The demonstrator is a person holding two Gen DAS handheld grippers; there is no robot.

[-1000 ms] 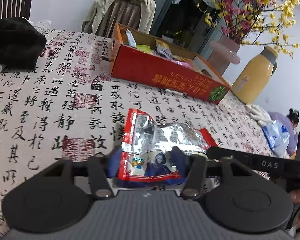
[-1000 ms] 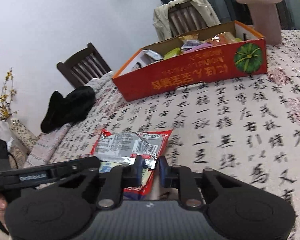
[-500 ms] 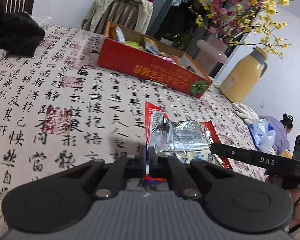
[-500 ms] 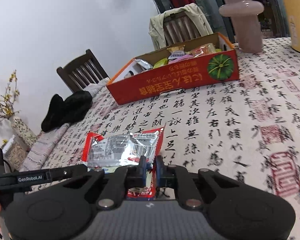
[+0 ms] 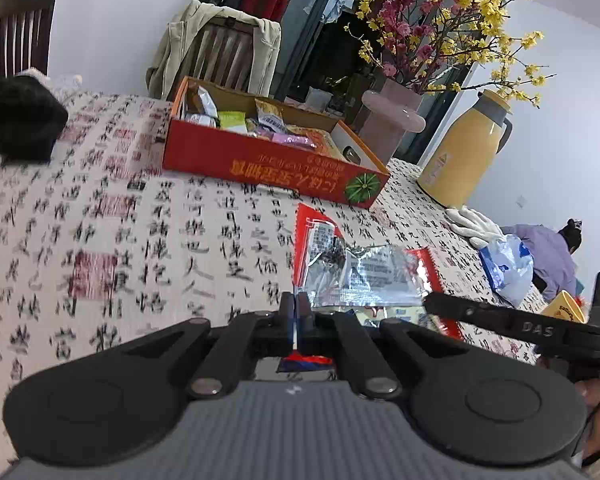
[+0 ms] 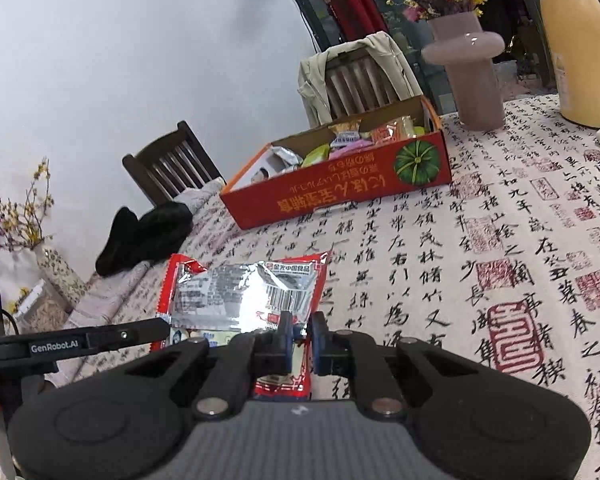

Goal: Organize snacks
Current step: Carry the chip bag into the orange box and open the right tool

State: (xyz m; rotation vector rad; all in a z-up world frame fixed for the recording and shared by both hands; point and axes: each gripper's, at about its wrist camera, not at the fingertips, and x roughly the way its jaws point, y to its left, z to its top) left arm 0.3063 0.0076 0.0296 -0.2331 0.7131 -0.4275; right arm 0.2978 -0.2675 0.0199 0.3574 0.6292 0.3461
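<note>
foil snack bag pinched by both grippers; white gloves only in left view.

A yellow thermos jug stood on the calligraphy-print cloth covering the counter, beside a pink vase of blossoms. A beige jacket hung over a chair; white gloves lay near the jug.

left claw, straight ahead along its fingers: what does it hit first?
Beyond the snack packet the left claw grips, probably bare tablecloth, since it tilts down. The red box lies farther along; depth is unclear.
</note>
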